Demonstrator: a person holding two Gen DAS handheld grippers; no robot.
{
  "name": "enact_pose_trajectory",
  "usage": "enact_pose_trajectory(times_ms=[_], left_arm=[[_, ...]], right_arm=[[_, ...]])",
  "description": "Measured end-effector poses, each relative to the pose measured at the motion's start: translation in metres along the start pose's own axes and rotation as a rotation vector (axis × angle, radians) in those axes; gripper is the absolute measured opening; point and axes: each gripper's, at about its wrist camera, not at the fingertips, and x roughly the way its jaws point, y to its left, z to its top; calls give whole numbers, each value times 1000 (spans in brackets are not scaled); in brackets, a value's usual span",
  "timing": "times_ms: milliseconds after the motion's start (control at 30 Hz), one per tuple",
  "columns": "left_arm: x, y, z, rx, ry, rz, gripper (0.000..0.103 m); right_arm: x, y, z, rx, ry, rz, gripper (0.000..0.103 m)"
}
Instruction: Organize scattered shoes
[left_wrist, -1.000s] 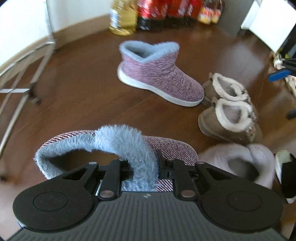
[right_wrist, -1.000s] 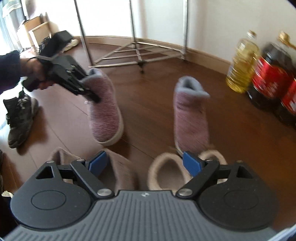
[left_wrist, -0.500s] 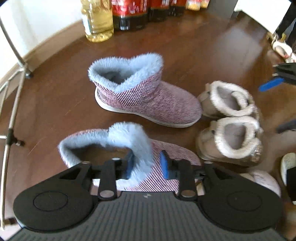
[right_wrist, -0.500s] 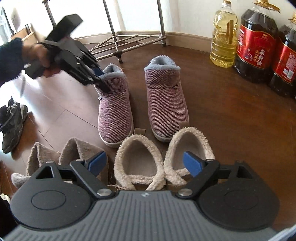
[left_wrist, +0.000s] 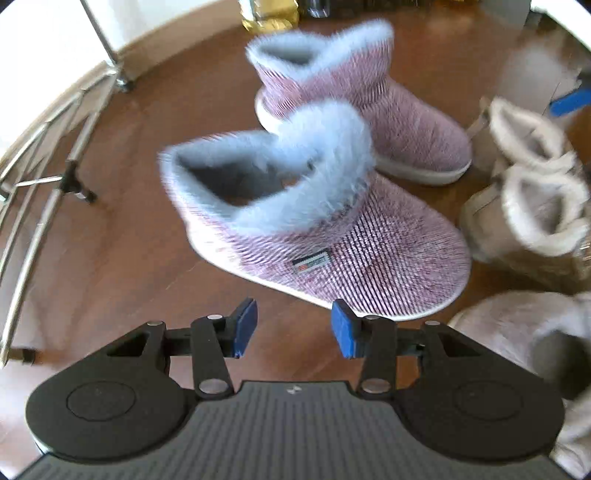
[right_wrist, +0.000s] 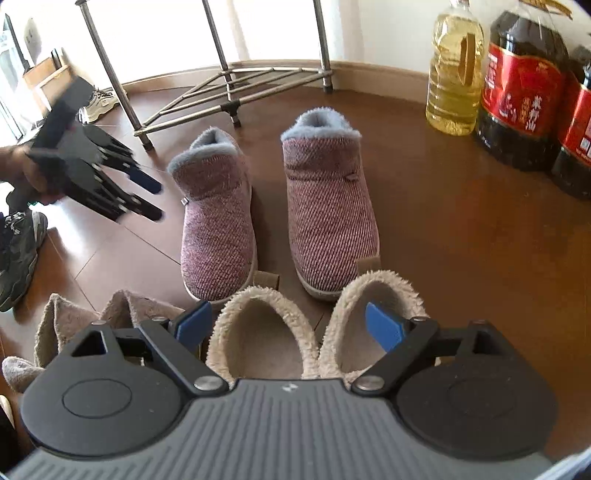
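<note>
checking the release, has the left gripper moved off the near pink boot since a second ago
Yes. The left gripper has opened and backed off the near pink boot, which stands free on the floor beside the far pink boot.

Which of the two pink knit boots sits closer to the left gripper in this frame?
The pink boot with the small side label, directly ahead of the open left gripper; the other pink boot stands behind it, nearer the oil bottle.

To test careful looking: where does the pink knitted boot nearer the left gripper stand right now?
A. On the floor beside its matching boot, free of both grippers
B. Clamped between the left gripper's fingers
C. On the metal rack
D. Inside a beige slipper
A: the pink boot stands on the floor beside its match, and the left gripper is open with nothing in it.
</note>
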Motion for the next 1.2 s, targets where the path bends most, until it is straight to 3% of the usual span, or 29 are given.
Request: enact_pose_trajectory(times_ms=[267,433,633,967,1200], left_arm=[[9,-17,17,16,-23,-7,48],[5,-14,9,12,-12,20,49],[4,6,7,-36,-12,47,49],[17,-21,32,116,3,86,49],[18,-27,34,113,16,115,49]], right_arm=[[3,-21,1,15,-14,-50,88],[3,-19,13,-107,-39,-70,87],[9,-8,28,-169,-55,-35,87],[16,-5,31,-153,-46,-5,87],[22,-6,36,-142,-36,7,87]])
